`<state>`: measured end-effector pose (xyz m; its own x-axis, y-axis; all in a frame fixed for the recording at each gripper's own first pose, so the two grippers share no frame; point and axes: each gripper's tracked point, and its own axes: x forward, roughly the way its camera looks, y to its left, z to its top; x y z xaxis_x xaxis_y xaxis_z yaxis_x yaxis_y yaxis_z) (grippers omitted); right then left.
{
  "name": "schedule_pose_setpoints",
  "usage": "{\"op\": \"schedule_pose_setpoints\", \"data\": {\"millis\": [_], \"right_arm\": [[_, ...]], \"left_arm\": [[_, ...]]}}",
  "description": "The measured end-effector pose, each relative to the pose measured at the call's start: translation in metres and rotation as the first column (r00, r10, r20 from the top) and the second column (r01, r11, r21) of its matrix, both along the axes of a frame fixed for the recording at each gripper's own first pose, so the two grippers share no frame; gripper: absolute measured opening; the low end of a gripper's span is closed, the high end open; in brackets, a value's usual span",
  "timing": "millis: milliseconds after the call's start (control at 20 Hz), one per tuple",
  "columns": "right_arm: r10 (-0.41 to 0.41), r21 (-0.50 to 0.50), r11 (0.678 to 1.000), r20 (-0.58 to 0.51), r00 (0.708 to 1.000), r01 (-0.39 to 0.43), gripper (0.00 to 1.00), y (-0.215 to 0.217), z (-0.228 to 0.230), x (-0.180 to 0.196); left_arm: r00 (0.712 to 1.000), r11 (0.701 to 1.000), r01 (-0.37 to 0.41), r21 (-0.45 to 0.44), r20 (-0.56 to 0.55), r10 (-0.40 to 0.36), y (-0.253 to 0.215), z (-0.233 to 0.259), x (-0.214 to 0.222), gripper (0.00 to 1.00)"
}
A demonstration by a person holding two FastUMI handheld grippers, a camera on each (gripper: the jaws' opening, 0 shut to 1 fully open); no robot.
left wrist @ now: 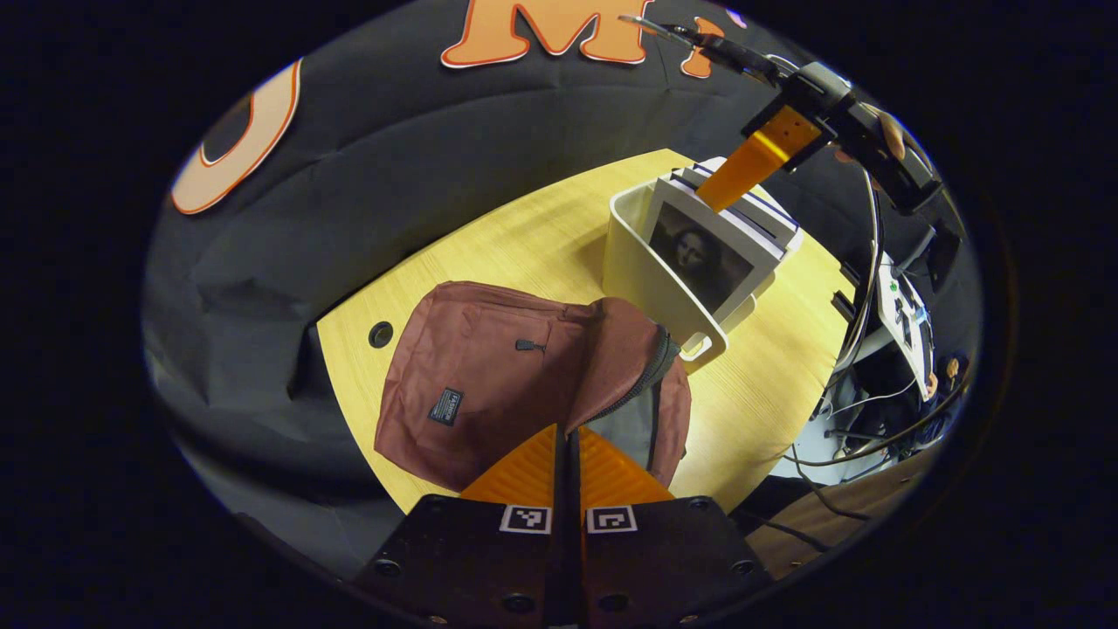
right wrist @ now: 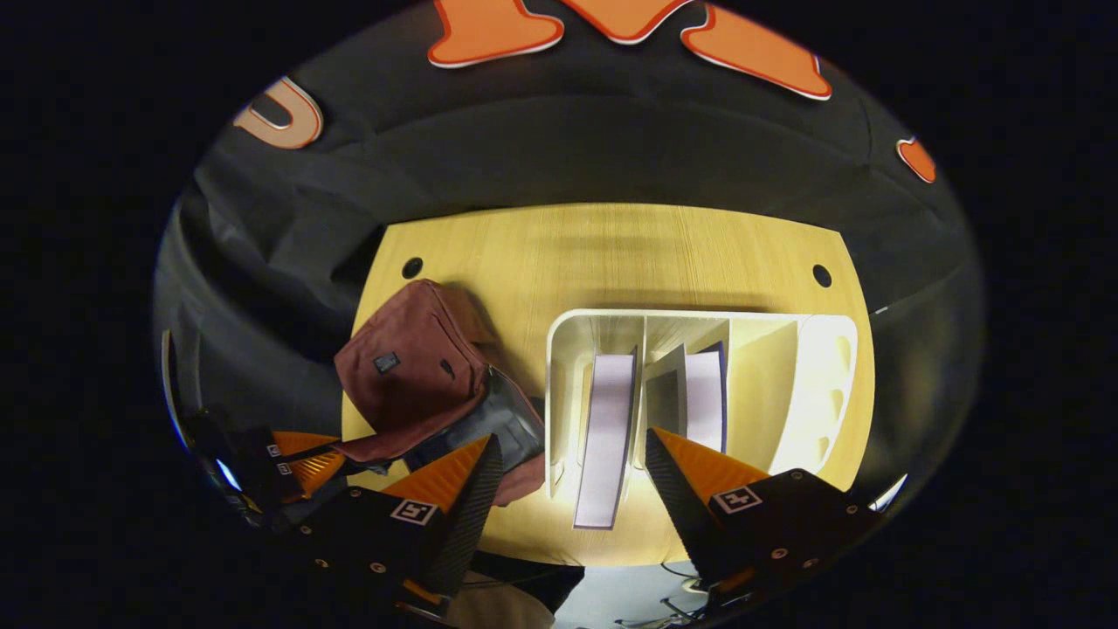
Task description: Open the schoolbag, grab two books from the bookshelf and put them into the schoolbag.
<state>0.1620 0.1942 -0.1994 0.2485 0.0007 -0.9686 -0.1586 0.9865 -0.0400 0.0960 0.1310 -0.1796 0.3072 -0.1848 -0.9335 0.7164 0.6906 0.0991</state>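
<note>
Soft maroon schoolbag (left wrist: 489, 376); rigid white bookshelf (left wrist: 651, 279)

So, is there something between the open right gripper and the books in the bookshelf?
Nothing visible: the right gripper hangs open above the bookshelf, and a book stands below the gap between its fingers.

We are seeing a matt maroon cloth schoolbag (left wrist: 489, 376), a smooth white plastic bookshelf (right wrist: 821, 376) and a pale wood-grain table (right wrist: 611, 253).
</note>
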Motion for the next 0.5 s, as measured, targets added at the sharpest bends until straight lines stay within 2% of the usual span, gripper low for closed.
{"op": "schedule_pose_setpoints", "data": {"millis": [300, 400, 450, 500], "right_arm": [[-0.020, -0.077, 0.997, -0.102, 0.995, 0.012, 0.98, -0.011, -0.040, 0.000], [-0.035, -0.087, 0.996, -0.111, 0.993, 0.025, 0.92, -0.014, -0.047, 0.003], [-0.046, -0.081, 0.996, -0.115, 0.992, 0.037, 0.73, -0.014, -0.050, 0.004], [-0.054, -0.080, 0.996, -0.118, 0.992, 0.045, 0.80, -0.015, -0.052, 0.006]], "left_arm": [[1.000, 1.000, -0.011, 0.011, -0.006, 0.012, 0.003, -0.004, 0.002, 0.01], [1.000, 1.000, -0.015, 0.016, -0.004, 0.015, 0.004, -0.002, 0.003, 0.01], [1.000, 1.000, -0.014, 0.017, -0.004, 0.014, 0.003, -0.001, 0.002, 0.01], [1.000, 1.000, -0.012, 0.017, -0.006, 0.012, 0.003, -0.001, 0.001, 0.01]]}}
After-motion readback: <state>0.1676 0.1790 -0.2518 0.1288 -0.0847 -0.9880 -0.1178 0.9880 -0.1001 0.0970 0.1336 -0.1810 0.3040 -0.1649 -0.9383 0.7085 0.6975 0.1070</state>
